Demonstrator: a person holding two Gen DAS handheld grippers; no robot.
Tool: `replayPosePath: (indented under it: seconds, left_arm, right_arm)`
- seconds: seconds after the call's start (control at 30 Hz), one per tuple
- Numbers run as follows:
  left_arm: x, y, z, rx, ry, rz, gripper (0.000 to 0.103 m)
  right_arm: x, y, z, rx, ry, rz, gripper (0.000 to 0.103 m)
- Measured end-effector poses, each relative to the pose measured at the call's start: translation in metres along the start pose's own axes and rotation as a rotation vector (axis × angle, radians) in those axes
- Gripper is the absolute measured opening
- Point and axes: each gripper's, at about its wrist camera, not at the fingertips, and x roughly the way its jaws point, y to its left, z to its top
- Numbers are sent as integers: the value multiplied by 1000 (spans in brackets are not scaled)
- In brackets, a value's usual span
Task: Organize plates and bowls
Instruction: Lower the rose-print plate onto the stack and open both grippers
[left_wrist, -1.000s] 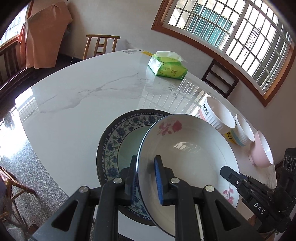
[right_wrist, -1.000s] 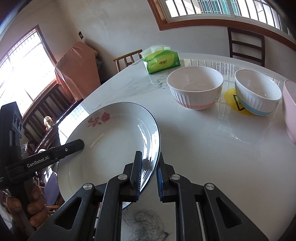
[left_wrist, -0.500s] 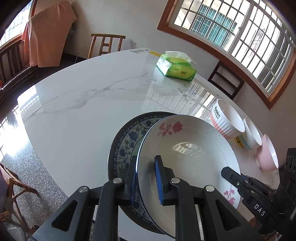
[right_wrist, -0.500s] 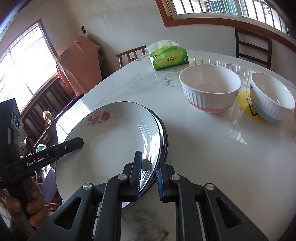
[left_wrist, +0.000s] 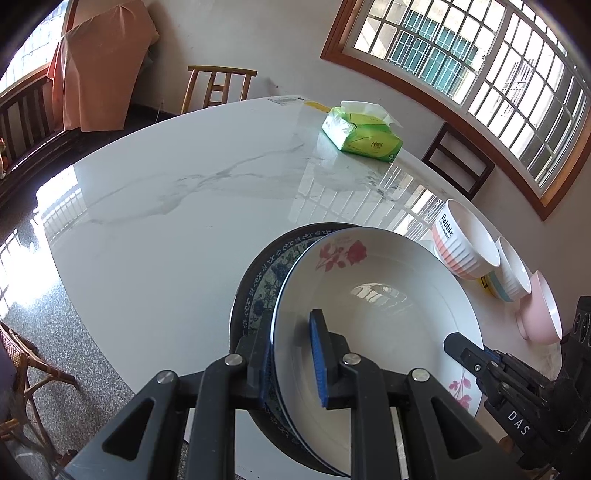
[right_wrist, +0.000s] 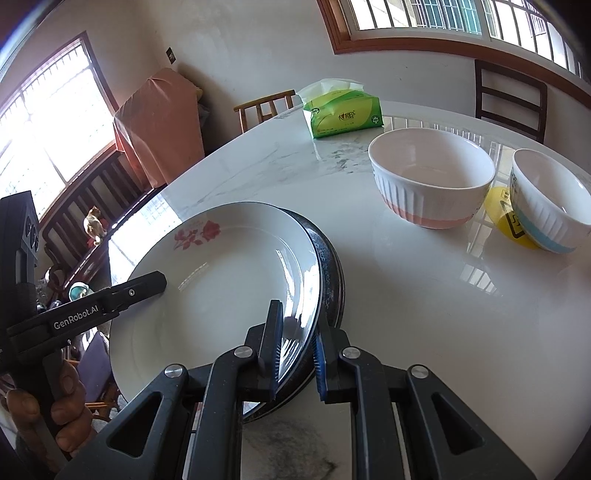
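Observation:
A white plate with red flowers (left_wrist: 376, 306) (right_wrist: 221, 295) lies on a dark blue-patterned plate (left_wrist: 258, 291) (right_wrist: 328, 258) near the table's front edge. My left gripper (left_wrist: 291, 354) has opened a little, its fingers on either side of the white plate's near rim. My right gripper (right_wrist: 295, 347) has also opened a little and straddles the opposite rim. A ribbed white and pink bowl (left_wrist: 463, 243) (right_wrist: 432, 177), a white and blue bowl (left_wrist: 511, 271) (right_wrist: 550, 199) and a pink bowl (left_wrist: 541, 310) stand in a row to the right.
A green tissue pack (left_wrist: 362, 134) (right_wrist: 341, 107) lies at the far side of the white marble table (left_wrist: 184, 206) (right_wrist: 443, 295). A yellow sticker (right_wrist: 508, 216) lies between two bowls. Wooden chairs (left_wrist: 218, 86) stand around the table.
Both grippers carried the white plate left over the blue plate and set it down. Both pairs of jaws have since opened a little around its rim.

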Motion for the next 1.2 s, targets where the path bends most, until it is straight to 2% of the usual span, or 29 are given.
replayPosePath:
  seconds: [0.4, 0.53, 0.63, 0.73, 0.83, 0.9, 1.0, 1.13, 1.2]
  left_arm:
    - [2, 4, 1, 3, -21, 12, 19]
    - [1, 2, -1, 21, -40, 41, 19]
    - [-7, 0, 0, 41, -91, 81, 19]
    - [-16, -5, 2, 68, -134, 97, 19]
    - [-22, -10, 2, 88, -156, 108, 19]
    - [-26, -15, 2, 101, -164, 105, 19]
    - [-33, -23, 0, 117, -172, 94, 19]
    - [-41, -40, -6, 150, -179, 72, 19]
    - [-43, -54, -11, 176, -177, 58, 21]
  right_arm:
    - [8, 10, -3, -62, -36, -22, 19]
    - [10, 12, -4, -93, -60, -46, 19]
    - [11, 18, -6, -139, -84, -76, 24]
    - [10, 25, -5, -177, -99, -110, 33]
    - [2, 29, -6, -216, -160, -152, 39]
    - [-5, 33, -8, -243, -196, -189, 50]
    - [-19, 28, -12, -226, -252, -197, 52]
    - [-45, 11, -23, -195, -327, -265, 53]
    - [-61, -2, -29, -183, -356, -313, 57]
